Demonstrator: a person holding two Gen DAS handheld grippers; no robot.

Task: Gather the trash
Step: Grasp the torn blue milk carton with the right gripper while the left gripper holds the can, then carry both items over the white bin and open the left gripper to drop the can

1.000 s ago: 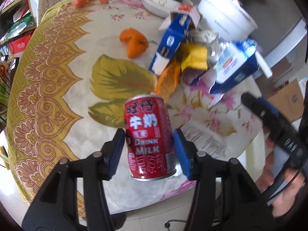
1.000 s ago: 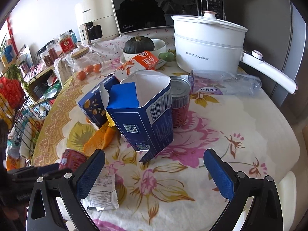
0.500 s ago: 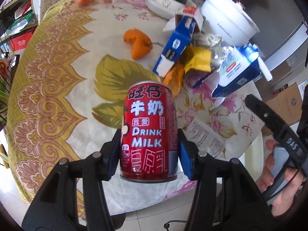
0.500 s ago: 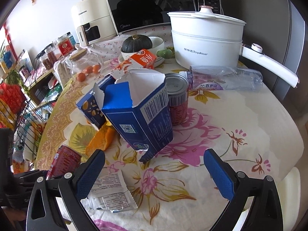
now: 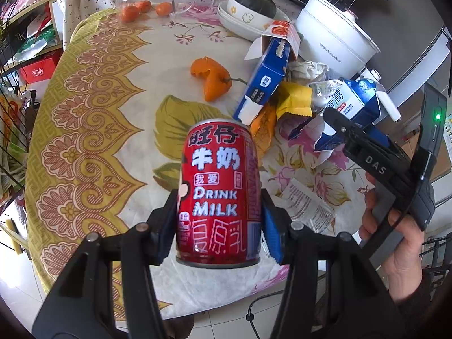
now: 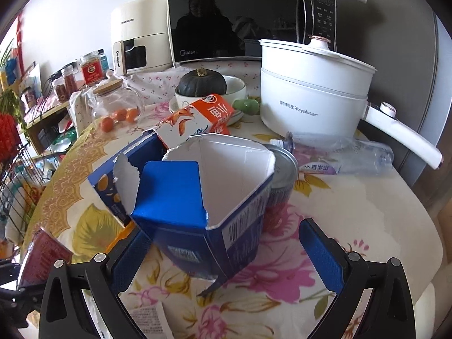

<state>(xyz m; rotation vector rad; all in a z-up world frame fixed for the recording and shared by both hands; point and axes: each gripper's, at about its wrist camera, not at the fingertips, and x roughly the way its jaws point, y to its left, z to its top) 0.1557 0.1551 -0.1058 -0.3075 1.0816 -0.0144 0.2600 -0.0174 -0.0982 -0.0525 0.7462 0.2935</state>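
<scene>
From the left wrist, the red can (image 5: 219, 192) hides the table (image 5: 93, 130) under it, and the right gripper's fingertips are cut off behind the blue carton (image 5: 350, 110); only its black body and the hand (image 5: 395, 234) show at the right edge. The left gripper (image 5: 217, 223) clamps the can upright by its lower half, both pads pressed on its sides, above the table's near edge. Further back lie an orange peel (image 5: 212, 79), a second carton (image 5: 265, 84), a yellow wrapper (image 5: 295, 100) and a white pot (image 5: 336, 42).

From the right wrist, the torn blue carton (image 6: 203, 214) hides most of a second can (image 6: 282, 180) behind it. The right gripper (image 6: 226, 254) stands wide, its pads either side of the carton's base and touching nothing. A clear bottle (image 6: 353, 152) lies before the pot (image 6: 310, 96). A microwave (image 6: 243, 19) stands behind the flowered table (image 6: 381, 220).
</scene>
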